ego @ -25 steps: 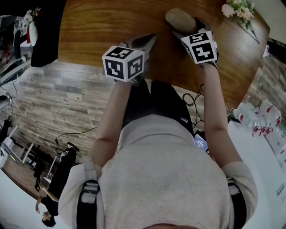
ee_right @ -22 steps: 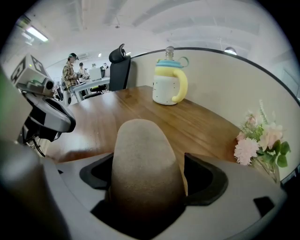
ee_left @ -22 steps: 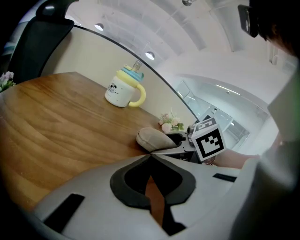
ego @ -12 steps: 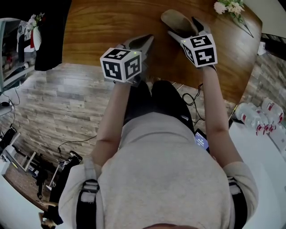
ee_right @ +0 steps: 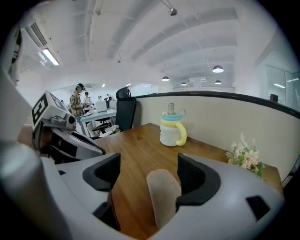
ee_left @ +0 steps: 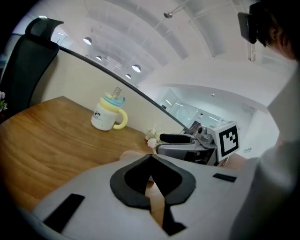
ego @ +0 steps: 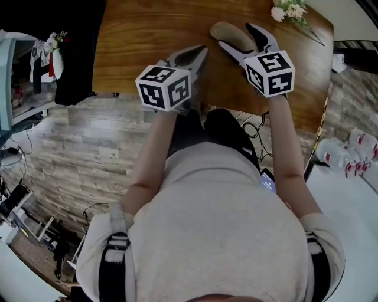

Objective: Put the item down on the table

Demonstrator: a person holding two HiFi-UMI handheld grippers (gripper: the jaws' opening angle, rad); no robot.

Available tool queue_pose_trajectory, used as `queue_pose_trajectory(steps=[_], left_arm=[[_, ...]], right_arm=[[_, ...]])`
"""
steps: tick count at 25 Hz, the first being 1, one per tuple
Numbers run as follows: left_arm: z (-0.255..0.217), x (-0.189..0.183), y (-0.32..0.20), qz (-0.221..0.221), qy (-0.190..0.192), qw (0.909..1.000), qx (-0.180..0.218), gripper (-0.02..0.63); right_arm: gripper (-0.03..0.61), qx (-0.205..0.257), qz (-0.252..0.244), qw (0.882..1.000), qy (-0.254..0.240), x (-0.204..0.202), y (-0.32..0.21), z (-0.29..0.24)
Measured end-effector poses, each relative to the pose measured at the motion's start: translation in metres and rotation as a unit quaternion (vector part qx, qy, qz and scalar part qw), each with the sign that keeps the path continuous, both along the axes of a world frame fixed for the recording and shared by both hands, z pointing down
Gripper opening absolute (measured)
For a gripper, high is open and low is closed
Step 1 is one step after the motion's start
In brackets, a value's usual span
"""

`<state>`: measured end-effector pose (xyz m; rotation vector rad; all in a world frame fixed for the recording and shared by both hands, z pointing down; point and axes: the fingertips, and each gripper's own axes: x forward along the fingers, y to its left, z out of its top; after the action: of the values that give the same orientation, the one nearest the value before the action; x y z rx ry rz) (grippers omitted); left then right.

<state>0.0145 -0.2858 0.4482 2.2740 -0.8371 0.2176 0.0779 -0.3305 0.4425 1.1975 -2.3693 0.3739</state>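
step: likely finishing put-down | item (ee_right: 164, 197) lying on surface (ego: 147, 35) at 12 o'clock, between right gripper (ee_right: 149, 173) jaws, ungripped | jaws wide, just closing slightly | left gripper (ee_left: 151, 161) jaws closed, empty | next: backing off without nudging item

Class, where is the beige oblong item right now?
The beige oblong item lies on the wooden table, upper right in the head view, just ahead of the right gripper and its open jaws, left of the flowers.
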Motion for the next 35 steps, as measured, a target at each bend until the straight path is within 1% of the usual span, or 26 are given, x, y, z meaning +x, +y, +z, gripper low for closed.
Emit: queue_pose_trajectory(steps=[2,6,9,13,15,19,23,28,32,35], left_arm=[[-0.01,0.001,0.002,0.004,0.004,0.9999,0.01,0.012],[-0.029,0.007,0.002,0.02,-0.005,0.9992,0.035,0.012],[-0.047,0.01,0.001,0.025,0.002,0.998,0.058,0.012],[-0.069,0.014,-0.002,0.03,0.007,0.9958,0.086,0.012],[-0.074,0.016,-0.001,0.04,0.004,0.9949,0.093,0.012],[-0.079,0.021,0.006,0.071,0.007,0.9926,0.099,0.012],[-0.081,0.023,0.01,0.082,0.005,0.9909,0.106,0.012],[-0.077,0.026,0.019,0.094,0.003,0.9902,0.102,0.012],[-0.072,0.027,0.023,0.093,-0.006,0.991,0.096,0.012],[-0.065,0.027,0.025,0.086,-0.021,0.9925,0.084,0.012]], right_arm=[[0.368,0.012,0.006,1.0,-0.006,0.0,0.004,-0.013],[0.318,0.032,0.012,0.999,-0.029,0.001,0.014,-0.04],[0.27,0.051,0.02,0.997,-0.047,0.001,0.022,-0.059],[0.212,0.064,0.028,0.996,-0.06,0.003,0.031,-0.072],[0.188,0.07,0.032,0.995,-0.066,0.003,0.033,-0.076],[0.148,0.081,0.043,0.992,-0.083,0.002,0.038,-0.087],[0.097,0.083,0.05,0.99,-0.102,0.002,0.044,-0.092],[0.011,0.088,0.059,0.987,-0.119,0.004,0.055,-0.092],[0.011,0.086,0.057,0.985,-0.135,0.003,0.066,-0.091],[0.009,0.09,0.077,0.981,-0.154,0.007,0.071,-0.091]])
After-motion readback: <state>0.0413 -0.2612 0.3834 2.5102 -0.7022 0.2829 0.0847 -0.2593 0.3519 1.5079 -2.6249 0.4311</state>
